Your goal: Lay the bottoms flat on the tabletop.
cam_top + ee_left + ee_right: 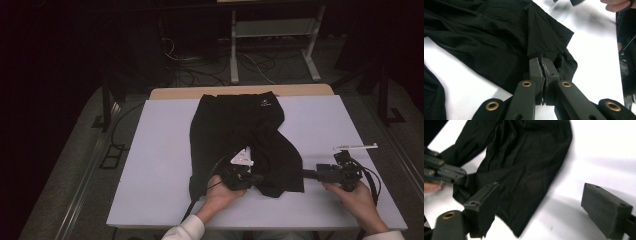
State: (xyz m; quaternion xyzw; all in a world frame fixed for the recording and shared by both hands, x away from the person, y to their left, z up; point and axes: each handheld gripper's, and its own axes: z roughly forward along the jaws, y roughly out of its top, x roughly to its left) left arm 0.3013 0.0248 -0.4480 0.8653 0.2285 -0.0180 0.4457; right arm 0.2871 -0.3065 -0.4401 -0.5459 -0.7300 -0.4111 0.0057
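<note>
1. Clearly, the left hand-held gripper [541, 65] is clamping its jaws tight together on a fold of the black garment [499, 42], with dark cloth bunching up just above the pinched tips.
2. Meanwhile the right hand-held gripper [541, 207] is standing with its jaws wide apart and gripping nothing, one jaw lying over the garment's hem and the other over bare white bench [604, 157].
3. From above, the left hand-held gripper [245, 176] is sitting near the middle of the bench's near edge, and the right hand-held gripper [309, 174] is pointing in at the garment [240, 130] from the near right corner.
4. Both hands are coming in over the near edge, the left hand [220, 192] and the right hand [357, 195] each gripping a handle.
5. The garment is lying rumpled, running from the far edge down the middle towards the near edge, its near end twisting right.
</note>
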